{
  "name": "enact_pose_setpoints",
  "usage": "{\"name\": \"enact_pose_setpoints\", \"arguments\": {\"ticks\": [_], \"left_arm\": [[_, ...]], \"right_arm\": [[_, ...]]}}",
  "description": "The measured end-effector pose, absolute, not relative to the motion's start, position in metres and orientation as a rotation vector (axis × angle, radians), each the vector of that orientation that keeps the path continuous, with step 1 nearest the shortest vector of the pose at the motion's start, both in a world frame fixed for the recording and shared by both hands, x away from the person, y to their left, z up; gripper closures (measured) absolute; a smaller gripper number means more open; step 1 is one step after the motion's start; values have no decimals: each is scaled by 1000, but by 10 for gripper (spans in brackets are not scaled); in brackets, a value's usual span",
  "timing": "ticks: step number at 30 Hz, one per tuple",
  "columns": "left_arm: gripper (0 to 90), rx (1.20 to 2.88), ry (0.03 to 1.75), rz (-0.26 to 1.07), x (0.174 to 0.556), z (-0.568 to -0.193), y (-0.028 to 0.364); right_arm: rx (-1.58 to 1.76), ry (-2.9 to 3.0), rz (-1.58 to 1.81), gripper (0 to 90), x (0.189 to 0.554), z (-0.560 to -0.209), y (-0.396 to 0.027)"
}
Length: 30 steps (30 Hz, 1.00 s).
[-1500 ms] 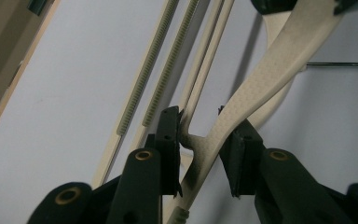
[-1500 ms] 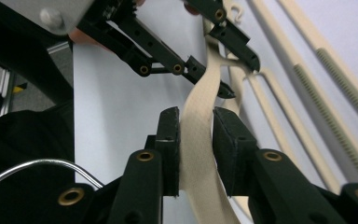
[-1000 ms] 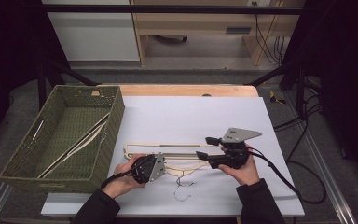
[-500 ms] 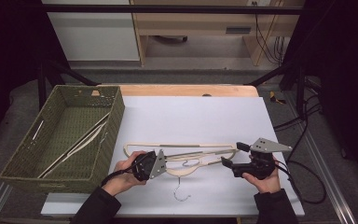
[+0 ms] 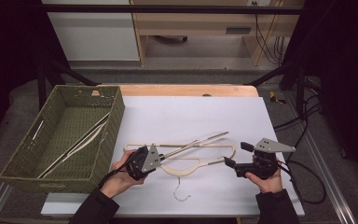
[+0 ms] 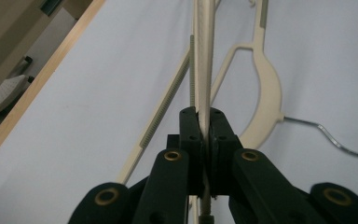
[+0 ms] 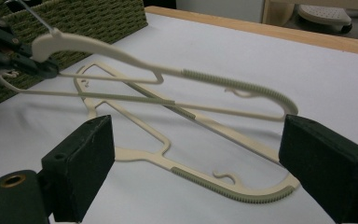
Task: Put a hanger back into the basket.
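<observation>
Hanger pinched by left gripper; right gripper level, jaws spread.

Left gripper clamped shut, right gripper jaws just opened wide, both held low

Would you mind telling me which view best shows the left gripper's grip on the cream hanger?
The left gripper view: the left gripper is shut on the hanger edge-on. The right gripper view shows that hanger raised, its grip small. The high view blurs it.

Green woven basket at table's left, white tabletop
</observation>
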State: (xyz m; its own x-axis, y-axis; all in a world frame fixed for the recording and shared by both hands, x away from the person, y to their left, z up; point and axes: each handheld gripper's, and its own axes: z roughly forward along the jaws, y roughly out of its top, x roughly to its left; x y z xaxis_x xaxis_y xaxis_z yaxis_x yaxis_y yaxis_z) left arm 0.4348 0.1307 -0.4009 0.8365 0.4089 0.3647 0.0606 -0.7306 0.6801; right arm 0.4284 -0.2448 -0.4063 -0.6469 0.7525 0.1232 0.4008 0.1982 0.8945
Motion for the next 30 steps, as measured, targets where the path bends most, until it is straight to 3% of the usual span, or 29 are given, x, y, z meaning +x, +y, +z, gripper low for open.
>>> {"name": "enact_pose_setpoints", "arguments": {"ticks": [13, 30], "left_arm": [[866, 2145, 558, 574, 423, -365, 150], [866, 2034, 598, 633, 403, -317, 175]], "right_arm": [[1113, 2085, 1423, 40, 429, -409, -246], [1124, 2084, 1401, 31, 430, -409, -249]]}}
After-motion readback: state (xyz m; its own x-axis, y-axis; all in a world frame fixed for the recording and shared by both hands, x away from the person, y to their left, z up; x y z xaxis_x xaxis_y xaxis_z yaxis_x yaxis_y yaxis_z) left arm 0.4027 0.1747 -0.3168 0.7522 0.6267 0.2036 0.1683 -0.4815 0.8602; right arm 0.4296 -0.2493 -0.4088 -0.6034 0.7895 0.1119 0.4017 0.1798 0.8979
